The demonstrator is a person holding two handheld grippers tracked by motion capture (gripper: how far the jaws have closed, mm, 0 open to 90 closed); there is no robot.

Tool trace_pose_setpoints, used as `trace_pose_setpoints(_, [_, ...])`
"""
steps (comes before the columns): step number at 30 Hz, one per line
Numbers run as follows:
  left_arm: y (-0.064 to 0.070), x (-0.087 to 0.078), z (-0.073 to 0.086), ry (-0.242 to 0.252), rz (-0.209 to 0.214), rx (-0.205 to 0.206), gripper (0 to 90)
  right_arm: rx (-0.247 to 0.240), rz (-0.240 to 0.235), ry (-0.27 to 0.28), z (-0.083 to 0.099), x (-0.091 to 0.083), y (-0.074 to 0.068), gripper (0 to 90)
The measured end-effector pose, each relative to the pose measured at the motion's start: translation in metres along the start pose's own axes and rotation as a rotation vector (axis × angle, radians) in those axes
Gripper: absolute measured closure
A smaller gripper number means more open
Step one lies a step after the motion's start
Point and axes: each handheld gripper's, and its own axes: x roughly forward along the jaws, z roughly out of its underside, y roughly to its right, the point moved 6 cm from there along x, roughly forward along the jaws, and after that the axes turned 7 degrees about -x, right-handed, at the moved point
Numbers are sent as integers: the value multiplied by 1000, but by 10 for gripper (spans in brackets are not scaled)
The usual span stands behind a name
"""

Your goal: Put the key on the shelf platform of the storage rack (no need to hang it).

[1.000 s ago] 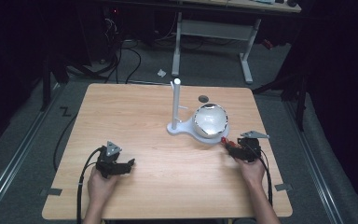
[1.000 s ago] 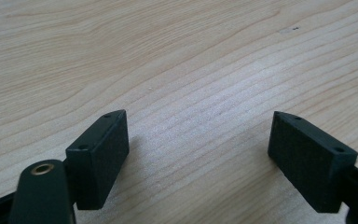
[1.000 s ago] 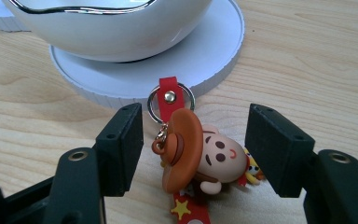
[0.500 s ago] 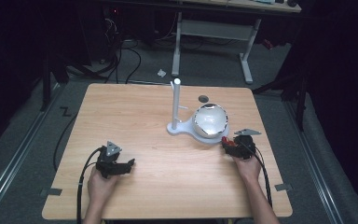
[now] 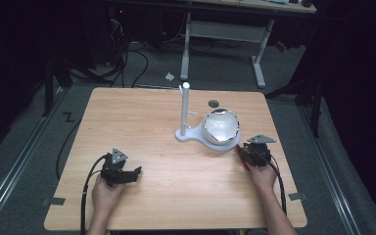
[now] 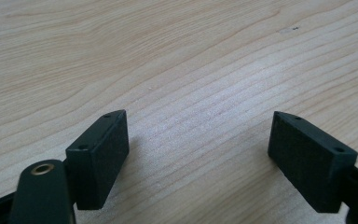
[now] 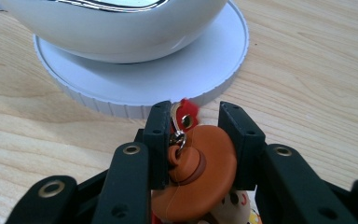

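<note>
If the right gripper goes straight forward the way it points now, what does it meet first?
Most likely the ribbed rim of the white round base under the bowl. The right gripper, closed on an orange keychain charm, points at it, close by.

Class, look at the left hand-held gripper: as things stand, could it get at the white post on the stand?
Probably yes. The left hand-held gripper is open and holds nothing, and bare table lies between it and the white post; nothing blocks the way.

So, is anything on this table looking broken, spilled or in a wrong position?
Nothing stands out. The white stand is upright, the bowl sits level on its round base, and the right gripper holds a brown keychain charm. The left gripper is open over bare wood.
</note>
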Motion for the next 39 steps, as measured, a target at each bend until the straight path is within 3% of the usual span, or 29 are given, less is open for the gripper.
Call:
trace_pose_setpoints(12, [0, 0, 0, 1, 1, -1, 206, 59, -16, 41, -3, -21, 13, 663])
trace_pose_setpoints(23, [0, 0, 0, 0, 0, 0, 206, 87, -49, 105, -17, -56, 23, 664])
trace_pose_setpoints(30, [0, 0, 0, 0, 0, 0, 206, 130, -79, 146, -22, -73, 29, 664])
trace_pose_setpoints(39, [0, 0, 0, 1, 0, 0, 206, 131, -95, 165, -29, -89, 34, 665])
